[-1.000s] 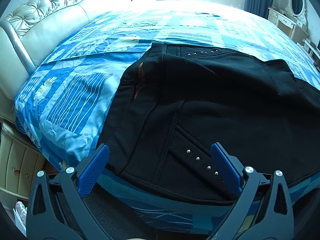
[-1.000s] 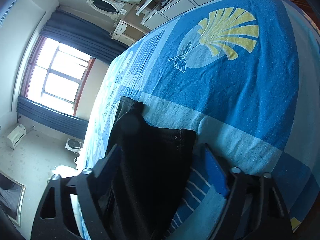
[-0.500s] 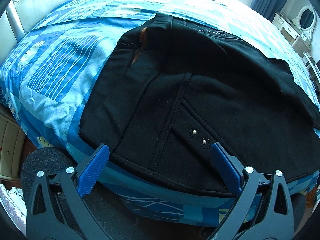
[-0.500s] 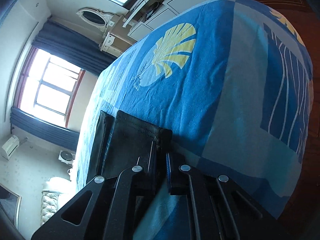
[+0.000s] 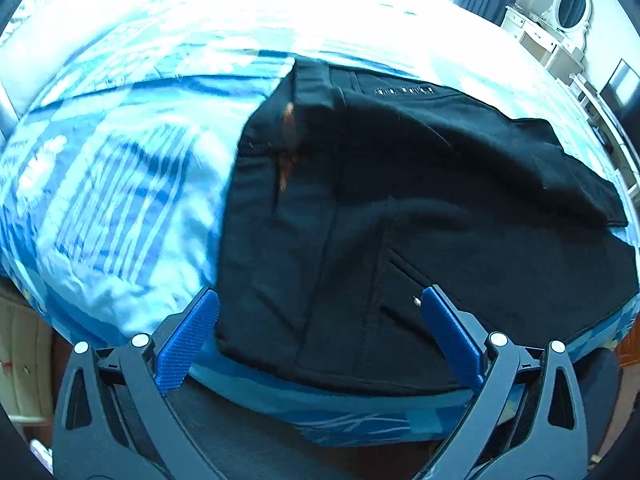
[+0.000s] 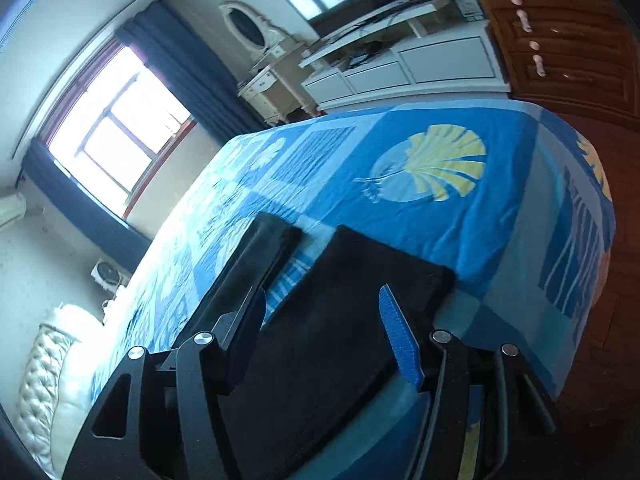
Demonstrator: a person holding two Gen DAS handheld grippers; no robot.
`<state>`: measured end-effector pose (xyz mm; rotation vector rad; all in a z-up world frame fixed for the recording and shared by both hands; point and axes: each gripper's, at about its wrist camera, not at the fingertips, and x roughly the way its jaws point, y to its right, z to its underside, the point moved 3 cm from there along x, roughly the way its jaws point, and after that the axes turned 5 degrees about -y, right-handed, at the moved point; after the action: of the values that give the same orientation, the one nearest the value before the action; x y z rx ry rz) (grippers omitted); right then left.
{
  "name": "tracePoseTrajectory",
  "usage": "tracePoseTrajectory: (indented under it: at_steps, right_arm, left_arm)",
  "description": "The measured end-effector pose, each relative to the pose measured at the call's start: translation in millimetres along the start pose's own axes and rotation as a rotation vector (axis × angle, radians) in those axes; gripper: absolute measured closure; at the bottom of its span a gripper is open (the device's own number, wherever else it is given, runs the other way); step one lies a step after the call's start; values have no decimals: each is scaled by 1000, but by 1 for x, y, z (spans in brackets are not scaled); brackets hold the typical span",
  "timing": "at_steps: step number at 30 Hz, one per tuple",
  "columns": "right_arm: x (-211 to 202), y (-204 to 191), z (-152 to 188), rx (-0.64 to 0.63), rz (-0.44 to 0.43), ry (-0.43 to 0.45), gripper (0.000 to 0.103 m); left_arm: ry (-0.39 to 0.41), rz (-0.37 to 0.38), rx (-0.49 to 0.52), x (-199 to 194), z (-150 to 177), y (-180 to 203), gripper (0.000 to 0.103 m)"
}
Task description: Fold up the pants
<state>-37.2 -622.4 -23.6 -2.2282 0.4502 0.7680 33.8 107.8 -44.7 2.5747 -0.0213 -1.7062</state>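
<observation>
Left wrist view: black pants [image 5: 400, 208] look soft, thick and limp; grip the near waistband edge. Left gripper [image 5: 316, 306] and right gripper [image 6: 324, 308] both gape wide, holding nothing

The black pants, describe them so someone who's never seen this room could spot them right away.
Find the bed with the blue patterned bedspread. The black pants lie spread flat on it near its edge, in front of the open left gripper. They are the only dark garment there, with small metal studs by a pocket and an orange-brown patch near the waistband.
</observation>
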Motion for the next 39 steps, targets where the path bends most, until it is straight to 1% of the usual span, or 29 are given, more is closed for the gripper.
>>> tracePoseTrajectory:
  at_steps: [1,2,4,5,8,10,11,12,14,15,17,19,22,24,25,26,28,30,31,32,34,35,37,39]
  right_arm:
    - [6,-26,7,-79,-22,-28,40]
    - [15,-54,15,-160,-50,-61,34]
    - [34,-110,36,-299,-109,-125,34]
    - [42,-134,48,-360,-144,-162,33]
    - [68,-202,84,-513,-238,-276,33]
    - [83,-242,105,-598,-293,-345,33]
    - [88,-258,114,-639,-314,-370,33]
    - [94,-273,122,-683,-321,-385,33]
    - [106,-298,135,-751,-325,-415,33]
    - [114,-305,137,-767,-317,-430,33]
    - [128,-321,142,-777,-302,-455,33]
    - [141,-333,144,-776,-298,-471,33]
    - [154,-348,149,-788,-298,-486,33]
    - [162,-356,153,-806,-300,-499,33]
    - [167,-360,155,-815,-302,-509,33]
    - [172,-363,155,-822,-301,-520,33]
    - [183,-369,156,-835,-304,-542,33]
    - [195,-375,155,-857,-317,-581,33]
    - [201,-379,156,-872,-328,-616,33]
    - [208,-383,156,-894,-330,-642,32]
    - [219,-389,159,-953,-316,-665,29]
    - [224,-393,160,-979,-314,-681,28]
    - [236,-398,162,-1013,-308,-718,26]
    - [245,-400,168,-1026,-318,-788,24]
  left_arm:
    - [21,-13,15,-2,-8,-4,2]
    - [30,-10,35,-1,-19,-9,2]
    - [29,8,49,6,-42,-22,2]
    - [24,32,45,10,-55,-30,2]
    - [9,139,12,27,-98,-53,2]
    - [-23,267,-58,44,-128,-67,2]
    - [-40,292,-90,55,-140,-71,2]
    - [-55,302,-115,64,-150,-76,2]
    - [-89,331,-121,86,-170,-76,4]
    - [-95,342,-117,92,-176,-75,5]
    - [-119,365,-81,109,-187,-67,20]
    - [-168,416,-32,125,-194,-57,23]
    - [-148,452,19,131,-201,-49,23]
    - [-142,522,21,131,-206,-48,23]
    - [-146,574,14,131,-208,-47,27]
    - [-154,609,17,132,-209,-46,36]
    - [-173,593,37,138,-210,-43,43]
    - [-171,573,52,137,-207,-44,52]
    - [-173,558,45,137,-208,-46,66]
    - [-184,540,25,139,-210,-48,76]
    - [-207,554,-15,144,-214,-51,77]
    - [-206,554,-14,146,-216,-52,77]
    - [-190,534,33,146,-218,-48,77]
    - [-169,516,85,144,-218,-42,77]
